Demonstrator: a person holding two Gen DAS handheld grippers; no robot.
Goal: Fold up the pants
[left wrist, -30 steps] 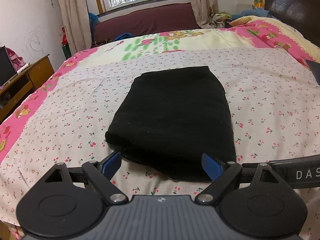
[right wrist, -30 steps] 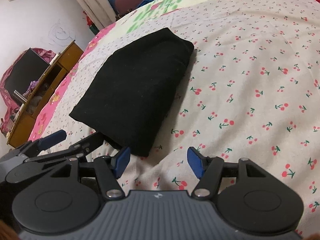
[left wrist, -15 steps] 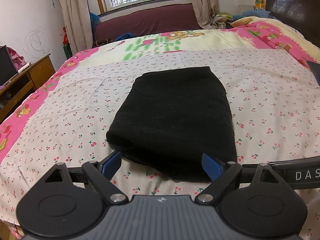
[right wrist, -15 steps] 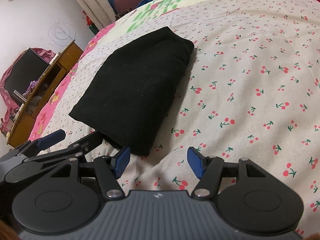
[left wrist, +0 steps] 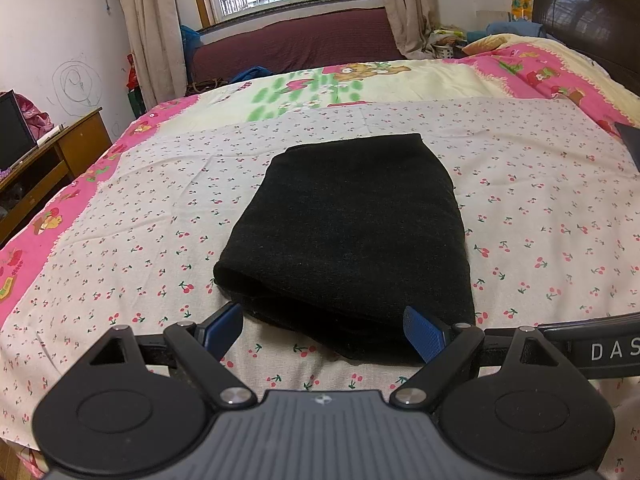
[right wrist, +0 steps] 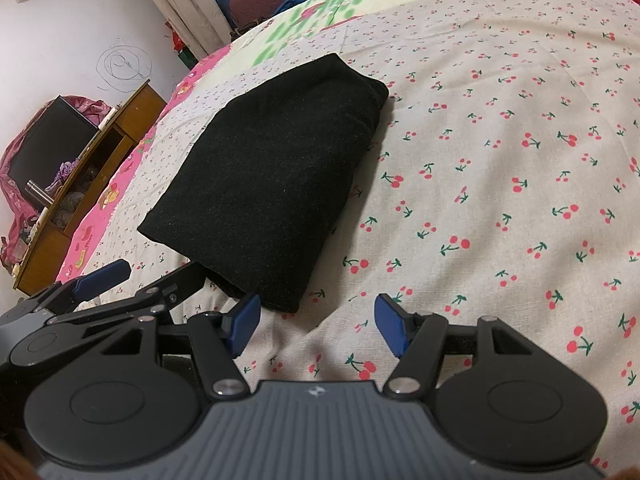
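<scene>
In the left wrist view, the pants (left wrist: 352, 236) lie as a compact black rectangle on the cherry-print sheet (left wrist: 540, 208), layered edges at the near end. The left gripper (left wrist: 323, 330) sits just short of that end, fingers spread wide and empty, a stance that suggests the folding is done.

In the right wrist view, the pants (right wrist: 272, 176) lie ahead and to the left. The right gripper (right wrist: 317, 322) hangs over bare sheet (right wrist: 500, 160) off the near corner, likewise spread and holding nothing.
</scene>
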